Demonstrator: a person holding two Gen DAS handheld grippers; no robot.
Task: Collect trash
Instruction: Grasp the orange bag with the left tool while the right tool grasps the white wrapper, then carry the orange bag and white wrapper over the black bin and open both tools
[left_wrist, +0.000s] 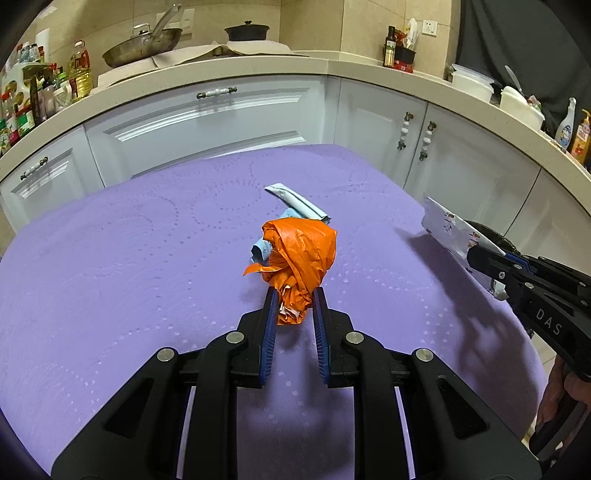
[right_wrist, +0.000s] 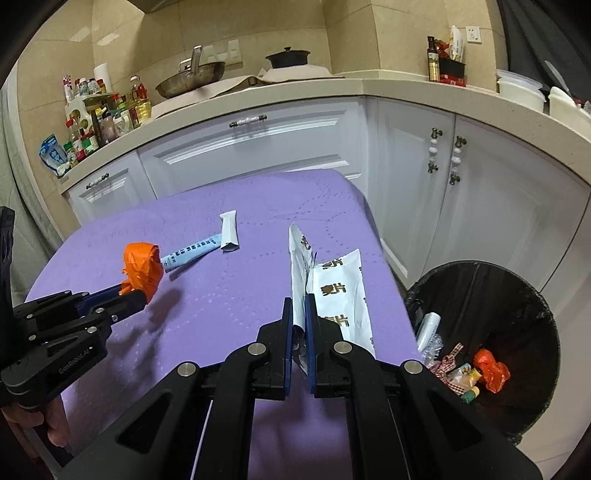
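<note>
My left gripper (left_wrist: 295, 291) is shut on a crumpled orange plastic bag (left_wrist: 303, 247), held just above the purple tablecloth (left_wrist: 129, 258). The right wrist view shows that bag (right_wrist: 142, 262) in the left gripper (right_wrist: 142, 291), casting a shadow below. My right gripper (right_wrist: 299, 301) is shut on a white printed wrapper (right_wrist: 299, 258) that stands upright between its pads. A second white flap (right_wrist: 340, 295) spreads to the wrapper's right; I cannot tell whether it is the same piece. From the left wrist, the right gripper (left_wrist: 480, 254) and the wrapper (left_wrist: 447, 225) hang over the table's right edge.
A light blue printed packet (right_wrist: 192, 253) and a folded white packet (right_wrist: 229, 232) lie mid-table behind the orange bag. A black-lined bin (right_wrist: 480, 280) holding several pieces of trash stands on the floor at the table's right. White cabinets (left_wrist: 207, 122) and a cluttered counter run behind.
</note>
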